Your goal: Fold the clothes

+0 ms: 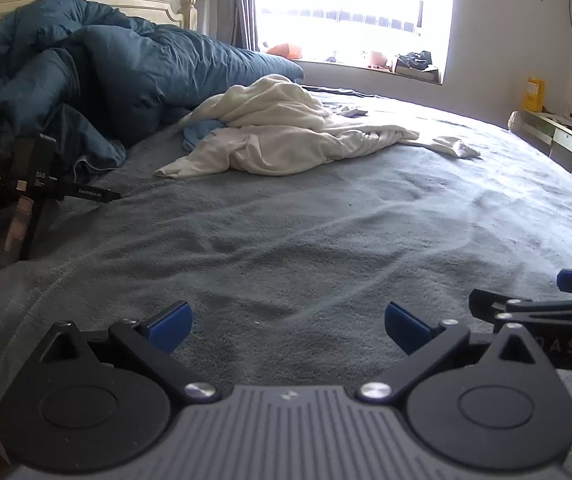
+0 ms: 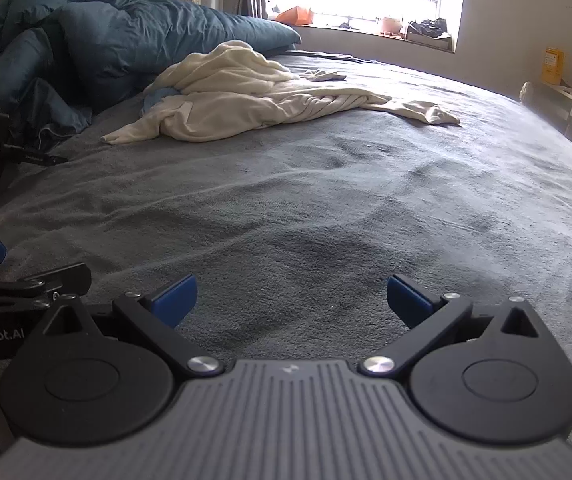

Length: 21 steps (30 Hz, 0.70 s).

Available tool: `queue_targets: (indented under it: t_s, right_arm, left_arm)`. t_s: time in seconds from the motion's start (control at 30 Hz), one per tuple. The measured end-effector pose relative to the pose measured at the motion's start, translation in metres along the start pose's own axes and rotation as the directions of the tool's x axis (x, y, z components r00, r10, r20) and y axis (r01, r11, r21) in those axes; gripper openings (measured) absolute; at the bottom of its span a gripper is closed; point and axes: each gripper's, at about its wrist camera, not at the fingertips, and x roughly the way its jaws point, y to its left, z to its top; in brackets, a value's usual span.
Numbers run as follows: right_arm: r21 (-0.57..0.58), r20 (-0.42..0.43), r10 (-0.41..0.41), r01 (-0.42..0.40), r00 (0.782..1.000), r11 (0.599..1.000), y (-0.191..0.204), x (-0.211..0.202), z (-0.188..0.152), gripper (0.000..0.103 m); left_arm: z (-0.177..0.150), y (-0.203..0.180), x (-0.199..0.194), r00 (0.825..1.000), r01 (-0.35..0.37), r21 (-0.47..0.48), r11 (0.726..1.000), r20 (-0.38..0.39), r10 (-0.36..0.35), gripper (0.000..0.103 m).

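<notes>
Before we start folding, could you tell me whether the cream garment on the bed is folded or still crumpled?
Crumpled: the cream garment lies bunched in a heap, one twisted part trailing across the bed.

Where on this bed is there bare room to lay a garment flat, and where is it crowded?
Free: the wide grey bedspread between both open hand-held grippers, left and right, and the cream clothes pile. Crowded: the headboard side, with the heaped blue duvet and a black stand at the left edge.
</notes>
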Motion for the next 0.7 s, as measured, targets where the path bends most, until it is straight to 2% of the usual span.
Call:
queue_targets:
  t_s: [0.7]
  right_arm:
    - [-0.008,0.016,-0.001,0.001,1.000,1.000,0.001,-0.012,0.006,0.102]
  left_arm:
    - [0.006,0.004,-0.019,1.000,-0.021,-0.003,1.000,0.022,0.021,0.103]
